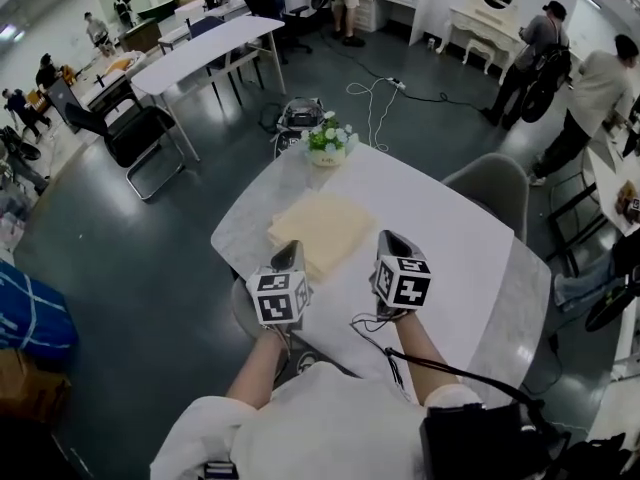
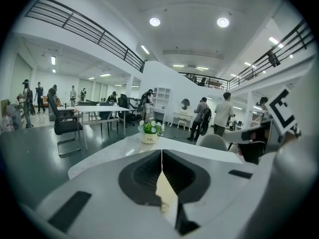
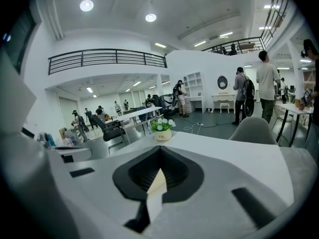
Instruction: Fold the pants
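A pale cream pair of pants (image 1: 320, 230), folded into a flat square, lies near the middle of the white oval counter (image 1: 455, 243), with a small white pot of green and white flowers (image 1: 328, 140) at its 12 o'clock by the far edge. The left claw (image 1: 289, 248) hangs over the cloth's 7 o'clock corner, and the right claw (image 1: 393, 238) sits just beside its 4 o'clock edge. Each claw is pressed together at the tips; a cream sliver shows in the slit behind them, and I cannot tell whether it is pinched cloth.
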The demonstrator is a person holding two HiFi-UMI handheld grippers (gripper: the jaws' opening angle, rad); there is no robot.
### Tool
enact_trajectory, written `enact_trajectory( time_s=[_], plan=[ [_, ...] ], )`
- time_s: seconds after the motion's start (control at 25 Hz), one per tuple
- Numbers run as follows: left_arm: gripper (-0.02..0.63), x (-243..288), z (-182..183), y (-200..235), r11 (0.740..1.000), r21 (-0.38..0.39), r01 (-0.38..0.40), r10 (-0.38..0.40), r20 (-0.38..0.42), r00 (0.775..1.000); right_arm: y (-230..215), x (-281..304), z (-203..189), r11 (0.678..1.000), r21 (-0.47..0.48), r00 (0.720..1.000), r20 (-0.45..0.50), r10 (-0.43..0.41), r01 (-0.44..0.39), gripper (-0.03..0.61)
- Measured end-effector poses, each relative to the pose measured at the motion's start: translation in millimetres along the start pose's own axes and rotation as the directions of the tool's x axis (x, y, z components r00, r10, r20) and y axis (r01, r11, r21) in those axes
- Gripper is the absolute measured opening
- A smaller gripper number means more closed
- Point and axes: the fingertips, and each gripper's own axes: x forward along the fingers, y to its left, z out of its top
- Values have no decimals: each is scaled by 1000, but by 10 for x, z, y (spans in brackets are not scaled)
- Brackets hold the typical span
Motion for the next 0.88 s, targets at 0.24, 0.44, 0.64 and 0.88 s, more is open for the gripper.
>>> enact_trajectory(
  time_s=[0.24, 0.44, 0.64, 0.88],
  plan=[
    [9, -84, 85, -106, 1000, 31, 2, -2, 4, 1000, -52, -122, 79, 1000, 14, 1000, 9, -2, 2, -8],
    [9, -131, 97, -95, 999, 32, -9, 9, 10, 1000, -19, -159, 88, 1000, 21, 1000, 11, 14, -14, -8],
    [9, -132, 71, -35, 1000, 12, -19, 18, 17, 1000, 55, -138, 89, 1000, 17, 1000, 11, 21, -22, -9],
    [9, -164, 34, 41, 1000, -18, -24, 25, 22, 999, 159, -143, 65, 1000, 8, 1000, 4, 28, -28, -9]
  ],
)
